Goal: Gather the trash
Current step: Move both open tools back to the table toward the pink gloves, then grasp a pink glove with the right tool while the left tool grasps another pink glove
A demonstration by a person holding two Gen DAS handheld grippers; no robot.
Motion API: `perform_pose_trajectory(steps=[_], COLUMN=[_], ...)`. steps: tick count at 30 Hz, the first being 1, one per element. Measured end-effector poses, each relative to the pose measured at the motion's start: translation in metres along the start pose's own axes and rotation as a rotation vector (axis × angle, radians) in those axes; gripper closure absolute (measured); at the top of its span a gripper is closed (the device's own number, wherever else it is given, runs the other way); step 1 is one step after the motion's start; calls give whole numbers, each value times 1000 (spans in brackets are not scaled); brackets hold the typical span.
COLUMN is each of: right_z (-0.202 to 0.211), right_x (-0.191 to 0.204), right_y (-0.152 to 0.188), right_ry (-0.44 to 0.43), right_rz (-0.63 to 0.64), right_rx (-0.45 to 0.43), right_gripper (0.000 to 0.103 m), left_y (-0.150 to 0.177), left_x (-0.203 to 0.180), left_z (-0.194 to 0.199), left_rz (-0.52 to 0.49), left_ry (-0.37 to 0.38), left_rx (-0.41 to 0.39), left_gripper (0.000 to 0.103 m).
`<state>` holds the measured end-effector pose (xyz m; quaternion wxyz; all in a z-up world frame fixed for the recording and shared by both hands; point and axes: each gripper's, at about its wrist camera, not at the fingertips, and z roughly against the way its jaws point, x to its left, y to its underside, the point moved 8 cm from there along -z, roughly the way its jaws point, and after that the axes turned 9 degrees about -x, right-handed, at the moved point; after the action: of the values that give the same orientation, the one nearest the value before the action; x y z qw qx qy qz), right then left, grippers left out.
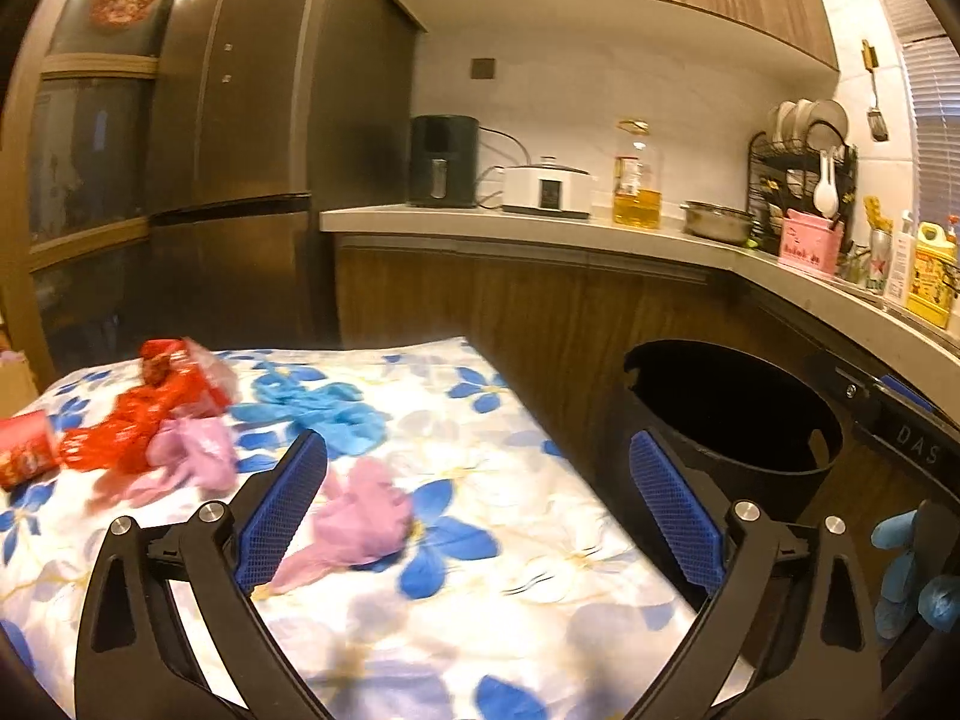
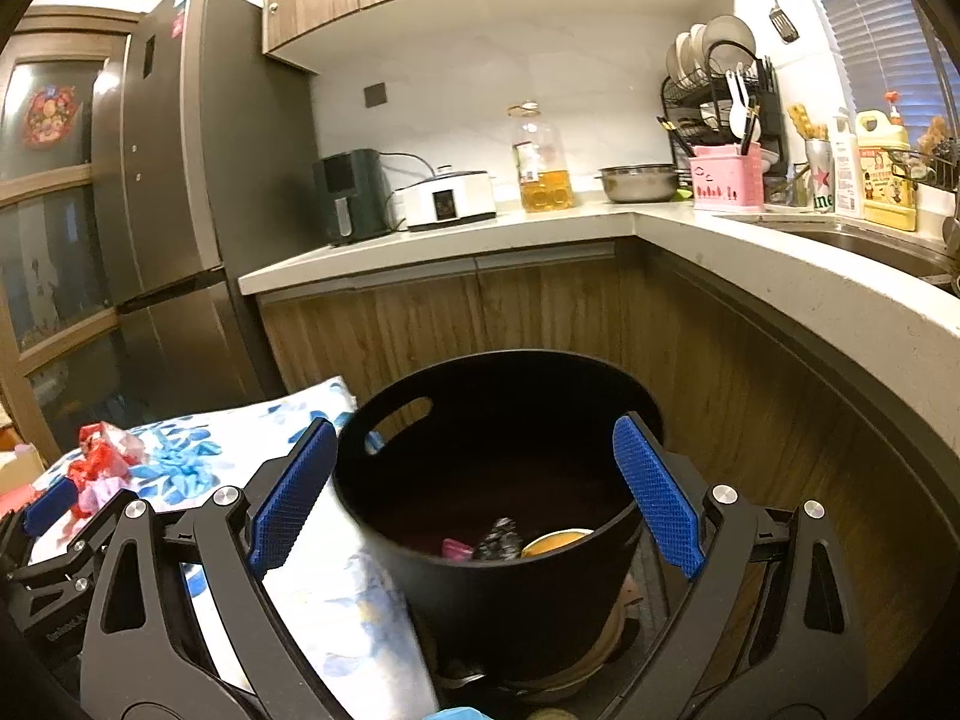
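Observation:
My left gripper (image 1: 477, 516) is open and empty above a table with a floral cloth (image 1: 510, 588). On the cloth lie a pink glove (image 1: 360, 522) just past my left fingertip, another pink glove (image 1: 192, 456), a blue glove (image 1: 324, 408), red wrappers (image 1: 156, 396) and a red can (image 1: 27, 450). A black bin (image 1: 738, 420) stands right of the table. My right gripper (image 2: 474, 492) is open and empty over that bin (image 2: 498, 540), which holds a few pieces of trash (image 2: 510, 540).
A kitchen counter (image 2: 600, 228) curves behind and to the right of the bin, with appliances, an oil bottle (image 1: 636, 180), a steel bowl and a dish rack on it. A dark fridge (image 1: 240, 150) stands at the left. Wooden cabinet fronts close in behind the bin.

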<state>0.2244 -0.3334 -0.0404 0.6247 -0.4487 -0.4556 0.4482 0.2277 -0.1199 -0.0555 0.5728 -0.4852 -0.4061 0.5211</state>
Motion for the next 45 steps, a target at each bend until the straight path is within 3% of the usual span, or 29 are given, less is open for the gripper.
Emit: perform_pose_trajectory(steps=[13,22,32,42,45], right_z=[4,-8,-26,-49,-55], right_x=[84,158,213,236,236], right_y=[24,68,98,132,141], right_ry=[-121,-222,-288,-309,-315], right_rz=[23,81,128,195,191], right_rx=[36,127,202,322,361], right_gripper=[11,11,11,42,57], left_y=[9,21,20,15,17], left_x=[86,152,194,202,198], left_z=[33,48,58,38,29], left_rz=[24,61,92,79,68], left_ry=[-164,-287,-353,-350,-338], left_rx=[-7,6,-2,-1,8], left_gripper=[6,6,6,6,6])
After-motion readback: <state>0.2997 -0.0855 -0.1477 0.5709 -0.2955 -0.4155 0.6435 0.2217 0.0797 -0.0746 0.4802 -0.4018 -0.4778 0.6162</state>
